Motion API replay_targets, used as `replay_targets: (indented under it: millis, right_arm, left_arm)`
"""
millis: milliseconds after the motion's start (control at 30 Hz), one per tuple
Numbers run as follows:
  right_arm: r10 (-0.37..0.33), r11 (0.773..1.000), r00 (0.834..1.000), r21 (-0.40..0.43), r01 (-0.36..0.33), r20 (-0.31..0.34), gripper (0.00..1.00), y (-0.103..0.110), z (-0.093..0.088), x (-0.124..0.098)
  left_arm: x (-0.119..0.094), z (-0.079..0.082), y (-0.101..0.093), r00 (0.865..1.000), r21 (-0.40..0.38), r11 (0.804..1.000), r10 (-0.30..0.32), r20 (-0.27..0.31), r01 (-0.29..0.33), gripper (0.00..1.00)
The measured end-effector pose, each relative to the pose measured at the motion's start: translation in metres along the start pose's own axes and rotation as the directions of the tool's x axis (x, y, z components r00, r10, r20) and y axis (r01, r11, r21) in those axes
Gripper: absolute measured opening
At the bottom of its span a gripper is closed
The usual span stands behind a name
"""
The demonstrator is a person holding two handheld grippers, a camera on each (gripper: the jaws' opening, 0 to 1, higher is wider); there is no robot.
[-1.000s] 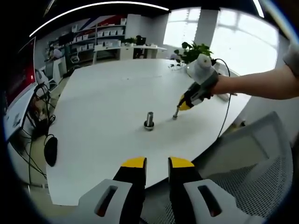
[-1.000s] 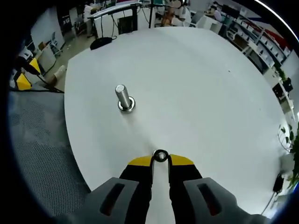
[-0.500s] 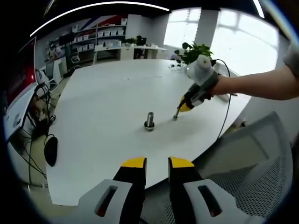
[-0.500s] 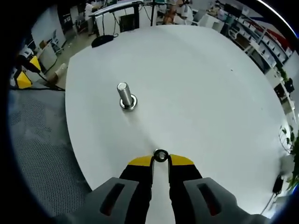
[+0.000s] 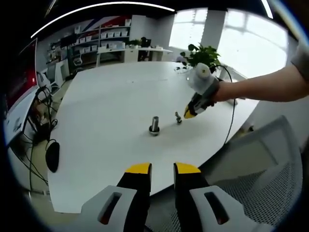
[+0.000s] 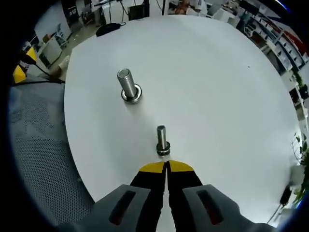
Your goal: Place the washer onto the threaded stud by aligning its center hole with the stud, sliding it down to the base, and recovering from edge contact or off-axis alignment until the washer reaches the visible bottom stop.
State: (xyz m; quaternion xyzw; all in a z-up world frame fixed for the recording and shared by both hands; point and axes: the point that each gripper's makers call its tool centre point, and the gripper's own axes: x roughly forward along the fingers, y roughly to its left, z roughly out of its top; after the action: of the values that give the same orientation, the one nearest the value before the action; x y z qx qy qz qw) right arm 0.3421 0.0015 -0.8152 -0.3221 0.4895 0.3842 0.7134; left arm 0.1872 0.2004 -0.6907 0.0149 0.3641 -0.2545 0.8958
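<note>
Your right gripper [image 6: 165, 166] has its fingers pressed together, holding nothing. Just ahead stands a small threaded stud [image 6: 161, 137], and the washer [image 6: 163, 150] appears to sit at its base, so I judge the placement essentially done. A larger stud [image 6: 128, 86] stands well apart on the white surface [image 6: 231, 106]. Your left gripper [image 5: 162, 169] hangs back off the surface edge, fingers slightly parted, empty.

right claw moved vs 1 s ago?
Yes. In the left gripper view the right claw has drawn its tip back to the right, farther from the large stud, and the small stud now stands clear of it.
</note>
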Motion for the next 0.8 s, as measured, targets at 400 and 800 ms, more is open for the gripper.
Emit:
replay_targets:
  millis: [400,800]
  right_arm:
    - [-0.016,1.000,0.999,-0.009,0.017,0.033,0.10,0.004,0.016,0.001]
    - [0.021,1.000,0.992,-0.001,-0.021,0.124,0.13,0.008,0.059,0.015]
  left_arm:
    - [0.000,0.000,0.000,1.000,-0.001,1.000,0.002,0.003,-0.002,0.16]
    - [-0.001,0.000,0.002,1.000,-0.004,1.000,0.009,0.002,-0.009,0.16]
